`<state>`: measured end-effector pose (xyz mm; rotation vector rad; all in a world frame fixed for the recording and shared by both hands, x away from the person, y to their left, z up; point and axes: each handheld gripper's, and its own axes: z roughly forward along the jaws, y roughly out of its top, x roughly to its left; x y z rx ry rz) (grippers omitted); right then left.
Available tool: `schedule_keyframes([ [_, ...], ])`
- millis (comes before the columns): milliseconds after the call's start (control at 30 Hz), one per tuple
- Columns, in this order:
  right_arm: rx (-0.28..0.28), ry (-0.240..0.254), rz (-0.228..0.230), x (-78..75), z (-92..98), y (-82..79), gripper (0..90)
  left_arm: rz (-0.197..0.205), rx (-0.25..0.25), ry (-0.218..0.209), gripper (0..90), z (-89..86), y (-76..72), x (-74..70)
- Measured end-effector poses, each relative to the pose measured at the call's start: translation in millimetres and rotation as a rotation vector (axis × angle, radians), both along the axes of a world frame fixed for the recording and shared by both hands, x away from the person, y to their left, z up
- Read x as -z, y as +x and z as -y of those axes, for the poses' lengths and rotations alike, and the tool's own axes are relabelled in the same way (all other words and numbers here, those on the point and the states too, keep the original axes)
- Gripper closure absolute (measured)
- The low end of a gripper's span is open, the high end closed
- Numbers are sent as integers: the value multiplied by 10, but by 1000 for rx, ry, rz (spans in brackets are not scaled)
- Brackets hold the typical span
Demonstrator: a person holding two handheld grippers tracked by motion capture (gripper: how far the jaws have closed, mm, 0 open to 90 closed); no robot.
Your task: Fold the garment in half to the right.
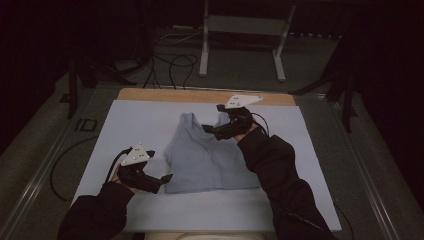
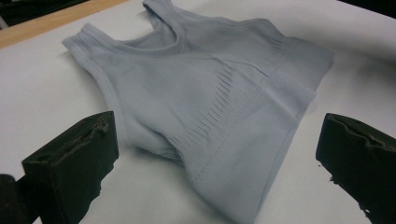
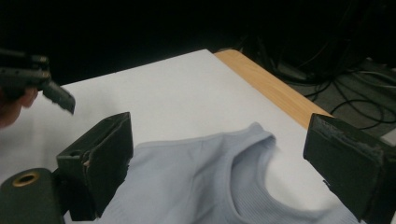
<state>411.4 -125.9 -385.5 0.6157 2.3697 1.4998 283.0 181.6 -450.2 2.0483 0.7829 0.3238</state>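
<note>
A pale blue-grey tank top (image 1: 205,155) lies flat on the white sheet (image 1: 130,120), straps toward the far edge. My left gripper (image 1: 161,167) sits at the top's near left corner, by the hem. In the left gripper view it (image 2: 219,135) stands open, with the top (image 2: 210,98) on the sheet ahead between the jaws. My right gripper (image 1: 212,119) hovers over the top's right strap and neckline. In the right gripper view it (image 3: 219,135) is open above the neckline (image 3: 243,182), holding nothing.
The sheet covers a wooden table whose bare edge (image 1: 200,95) shows at the far side. Beyond it are floor cables (image 1: 175,65) and a grey metal stand (image 1: 240,25). The left gripper (image 3: 56,95) shows far off in the right gripper view.
</note>
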Motion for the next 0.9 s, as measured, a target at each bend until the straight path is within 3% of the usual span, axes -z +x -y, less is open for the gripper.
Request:
schedule_keyframes([
  [433,-34,-11,-29,155,-473,298,85,-58,-106,30,0,173,-8,303],
  [633,-44,-34,-39,274,-639,429,85,-117,-93,62,1,239,-6,393],
  [733,-39,-48,-46,361,-709,487,85,-167,-82,114,1,271,-4,455],
  [900,-33,-62,-71,483,-785,588,85,-193,-93,134,3,269,-4,507],
])
